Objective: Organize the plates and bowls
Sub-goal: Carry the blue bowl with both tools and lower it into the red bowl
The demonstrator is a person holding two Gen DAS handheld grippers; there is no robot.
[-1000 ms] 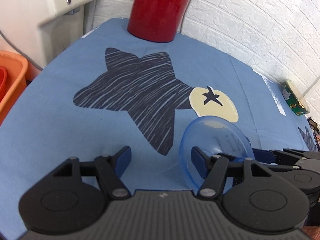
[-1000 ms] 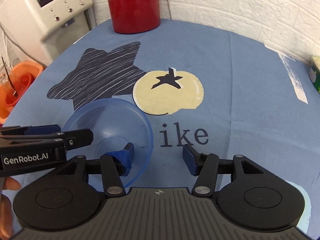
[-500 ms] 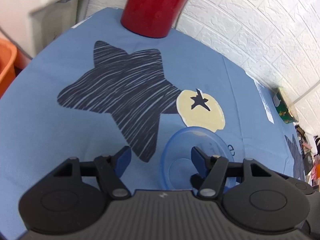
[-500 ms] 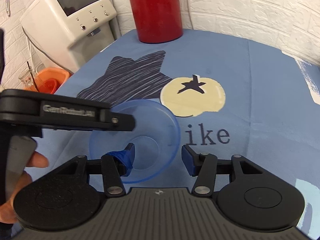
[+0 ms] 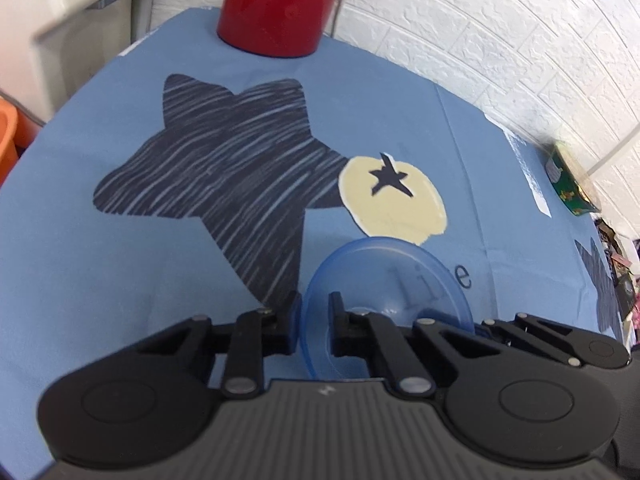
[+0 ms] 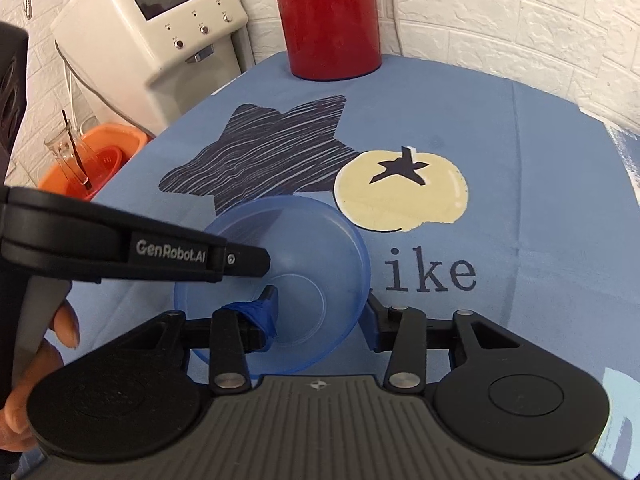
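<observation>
Two grippers meet at the translucent blue bowl (image 6: 280, 280), low in the frame on the blue-clothed surface (image 6: 520, 160). The left gripper (image 5: 314, 318) has its fingers pinched on the bowl's rim. The right gripper (image 6: 320, 316) has its fingers spread wide, one inside the empty bowl, one outside.

- Left gripper (image 5: 313, 322): matte black linkage arms with silver pivot screws, two round black discs at the base, and a ribbed dark grey housing bearing a small white mark.
- From the side, its arm carries white "GenRobot.AI" lettering.
- Right gripper (image 6: 320, 320): the same black build, with blue pads on its fingers (image 6: 262, 314).
- A hand (image 6: 28, 372) wraps a grey handle.
</observation>
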